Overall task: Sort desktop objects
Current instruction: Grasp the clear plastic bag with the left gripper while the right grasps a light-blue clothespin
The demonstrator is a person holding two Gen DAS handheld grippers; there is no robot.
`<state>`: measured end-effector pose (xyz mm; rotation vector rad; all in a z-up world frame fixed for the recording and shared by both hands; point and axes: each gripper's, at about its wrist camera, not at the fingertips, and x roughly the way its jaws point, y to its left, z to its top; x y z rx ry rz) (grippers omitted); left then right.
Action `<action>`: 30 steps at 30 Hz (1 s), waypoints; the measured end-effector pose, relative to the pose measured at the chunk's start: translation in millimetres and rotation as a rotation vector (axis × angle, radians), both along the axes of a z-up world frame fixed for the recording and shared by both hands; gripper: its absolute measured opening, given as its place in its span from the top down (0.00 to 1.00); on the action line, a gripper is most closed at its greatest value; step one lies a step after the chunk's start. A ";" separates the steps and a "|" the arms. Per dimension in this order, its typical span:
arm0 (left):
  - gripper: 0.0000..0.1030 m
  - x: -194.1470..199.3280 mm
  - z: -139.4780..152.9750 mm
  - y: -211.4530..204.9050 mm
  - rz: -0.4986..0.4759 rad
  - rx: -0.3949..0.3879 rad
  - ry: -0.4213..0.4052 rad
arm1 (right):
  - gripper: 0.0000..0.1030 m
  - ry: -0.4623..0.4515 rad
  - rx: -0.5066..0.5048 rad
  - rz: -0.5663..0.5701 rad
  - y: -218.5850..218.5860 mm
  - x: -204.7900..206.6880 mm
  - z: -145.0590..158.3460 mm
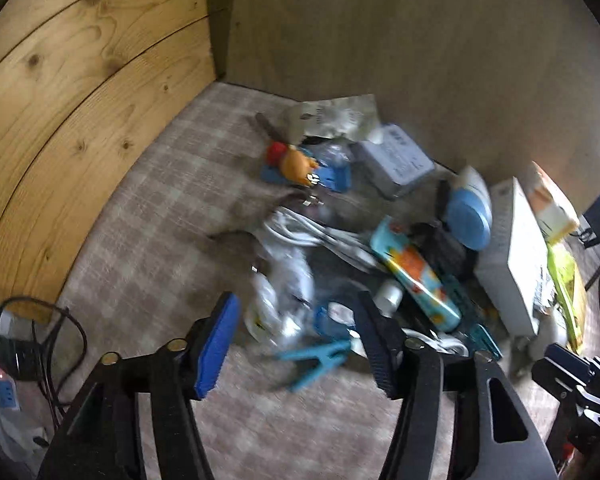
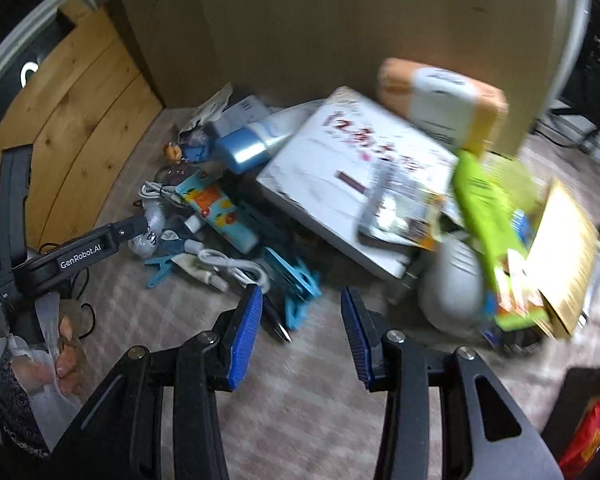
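Left tool [image 1: 300, 340]: jaws apart, nothing between them, lower centre of the left wrist view above a checked cloth [image 1: 160, 208] on the bench. Right tool [image 2: 302, 320]: jaws apart, likewise holding nothing, lower centre of the right wrist view. Clutter heaped against a brown back panel [image 1: 420, 40], centre to right of both views: turquoise clip [image 1: 320, 360] just beyond the left tool; white cable [image 2: 236, 266] beside it; patterned blue case [image 2: 220, 210] lying at centre; blue-capped tube [image 2: 248, 146] behind it; white box with red lettering [image 2: 340, 172] tilted at centre right; lime-green packet [image 2: 488, 216] and orange-and-white pack [image 2: 444, 100] at right; orange figure [image 1: 296, 164] on a blue base at upper centre. Plank wall [image 1: 60, 100] at left. Heavy motion blur; finer detail not legible.
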<state>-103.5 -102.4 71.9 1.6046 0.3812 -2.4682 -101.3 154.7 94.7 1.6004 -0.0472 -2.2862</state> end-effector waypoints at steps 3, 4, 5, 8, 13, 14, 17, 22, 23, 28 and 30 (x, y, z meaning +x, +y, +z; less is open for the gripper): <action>0.36 -8.2 -9.3 -8.1 0.001 0.001 -0.017 | 0.61 -0.026 0.027 0.030 -17.0 -11.9 -11.6; 0.34 -10.8 -12.6 -9.6 0.001 0.005 -0.021 | 0.61 -0.034 0.036 0.036 -21.2 -16.0 -16.3; 0.34 -12.9 -15.0 -10.1 0.001 0.008 -0.025 | 0.61 -0.041 0.041 0.039 -23.7 -18.9 -19.7; 0.34 -21.1 -24.7 -10.4 -0.006 0.002 -0.045 | 0.61 -0.059 0.072 0.042 -29.1 -27.9 -31.5; 0.39 -28.5 -41.3 -11.4 -0.011 0.008 -0.073 | 0.62 -0.087 0.086 0.034 -27.1 -35.0 -44.9; 0.42 -28.2 -42.9 -12.2 -0.009 0.010 -0.071 | 0.62 -0.096 0.080 0.033 -25.7 -35.5 -47.3; 0.63 -27.1 -45.4 -19.1 0.018 0.032 -0.070 | 0.69 -0.122 0.035 0.022 -19.5 -35.2 -51.9; 0.67 -18.0 -46.6 -19.3 0.017 0.034 -0.068 | 0.76 -0.138 0.001 0.012 -10.8 -28.7 -52.0; 0.67 -14.7 -46.8 -18.7 0.016 0.036 -0.067 | 0.78 -0.139 -0.002 0.012 -9.3 -26.9 -51.8; 0.69 3.1 -47.9 -16.8 0.012 0.054 -0.068 | 0.80 -0.143 -0.035 0.001 4.2 -10.0 -51.2; 0.69 12.2 -48.6 -15.9 0.012 0.067 -0.069 | 0.80 -0.148 -0.056 -0.013 11.9 -2.1 -51.2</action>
